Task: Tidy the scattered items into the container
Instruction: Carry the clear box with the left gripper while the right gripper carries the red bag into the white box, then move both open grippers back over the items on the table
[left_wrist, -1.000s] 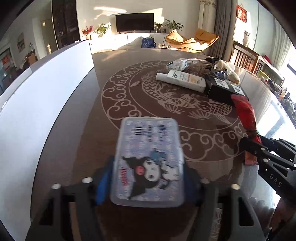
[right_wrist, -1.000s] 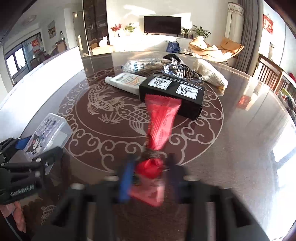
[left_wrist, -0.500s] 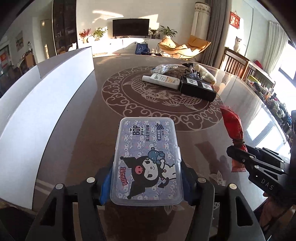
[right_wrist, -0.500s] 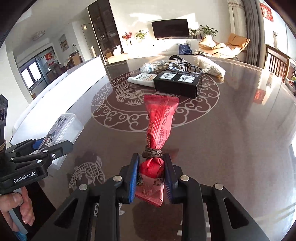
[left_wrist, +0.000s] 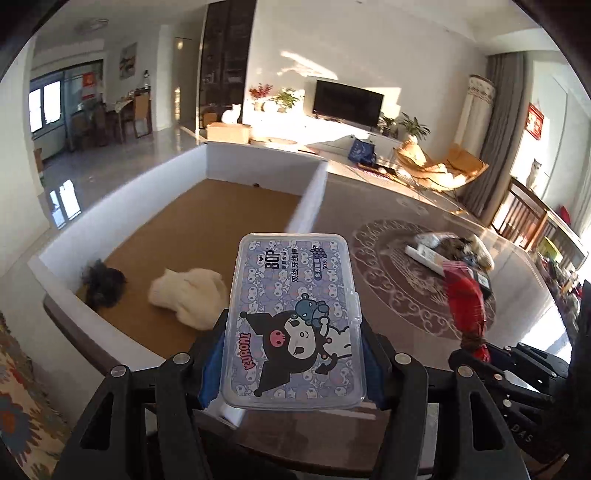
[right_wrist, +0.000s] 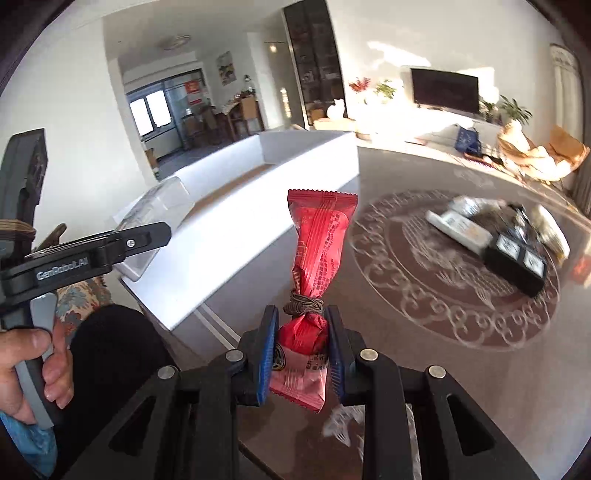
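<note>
Left gripper (left_wrist: 291, 354) clamped on clear floss-pick box (left_wrist: 293, 321), held above near corner of white container (left_wrist: 314, 199); right gripper (right_wrist: 301, 354) clamped on red snack packet (right_wrist: 317, 251), over desk (right_wrist: 424, 369) beside container wall. Advice: carry each fully past the rim, lower to the brown floor clear of white cloth (left_wrist: 188, 295) and dark clump (left_wrist: 103, 284); release low, one at a time.

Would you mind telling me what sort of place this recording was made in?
Most likely a home's open living and dining room: a flat black television on a low white cabinet, an orange lounge chair, and a large brown patterned table.
</note>
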